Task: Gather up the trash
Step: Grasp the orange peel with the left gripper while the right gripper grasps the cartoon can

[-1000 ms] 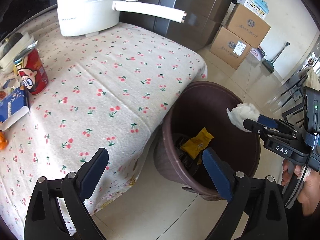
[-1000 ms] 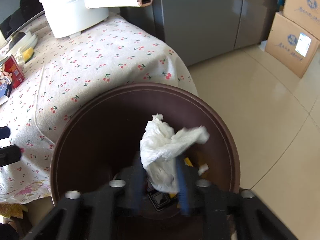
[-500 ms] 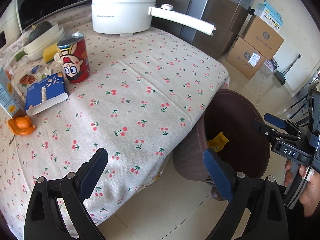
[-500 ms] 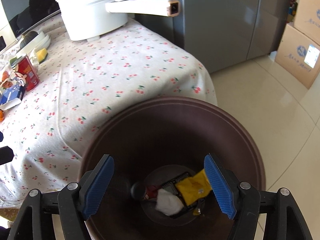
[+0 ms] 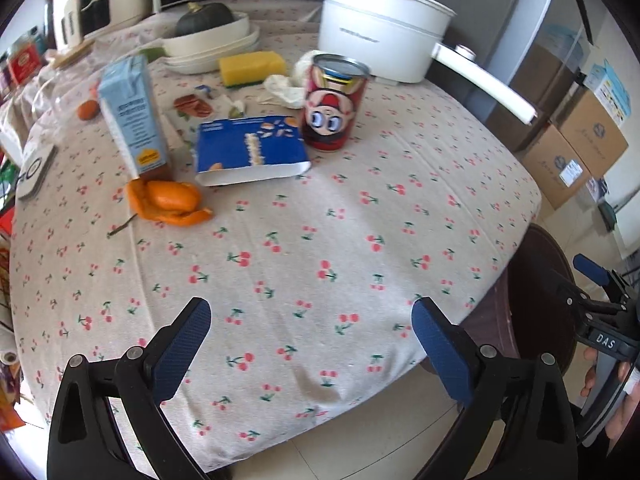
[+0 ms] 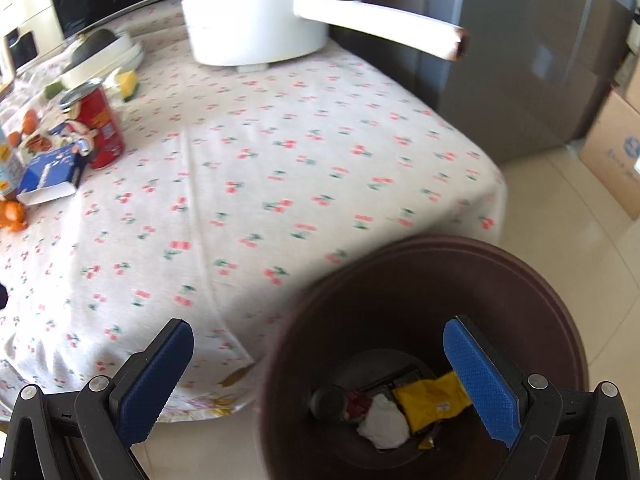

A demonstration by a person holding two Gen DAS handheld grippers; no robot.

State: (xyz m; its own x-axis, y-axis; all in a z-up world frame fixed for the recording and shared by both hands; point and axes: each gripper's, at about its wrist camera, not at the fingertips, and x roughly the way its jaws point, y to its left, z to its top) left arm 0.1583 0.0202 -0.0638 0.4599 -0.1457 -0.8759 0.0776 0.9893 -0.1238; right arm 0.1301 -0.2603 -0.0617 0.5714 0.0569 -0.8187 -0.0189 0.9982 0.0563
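The right gripper [image 6: 316, 376] has just been opening and is standing wide with nothing between its fingers, the tissue [image 6: 383, 426] lying in the bin [image 6: 400, 272] below them. The left gripper [image 5: 311, 340] is hanging wide and empty over the tablecloth [image 5: 320, 240], peel [image 5: 170, 202] and can [image 5: 335, 102] lying well beyond its fingertips.

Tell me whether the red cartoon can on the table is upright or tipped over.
Upright. The red cartoon can stands on its base on the cherry-print tablecloth, its round top rim facing up, beside the blue box lying flat.

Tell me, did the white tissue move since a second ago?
Yes. The tissue has dropped out of the right gripper, whose jaws have just been opening and are empty, to the bottom of the bin, beside the yellow wrapper.
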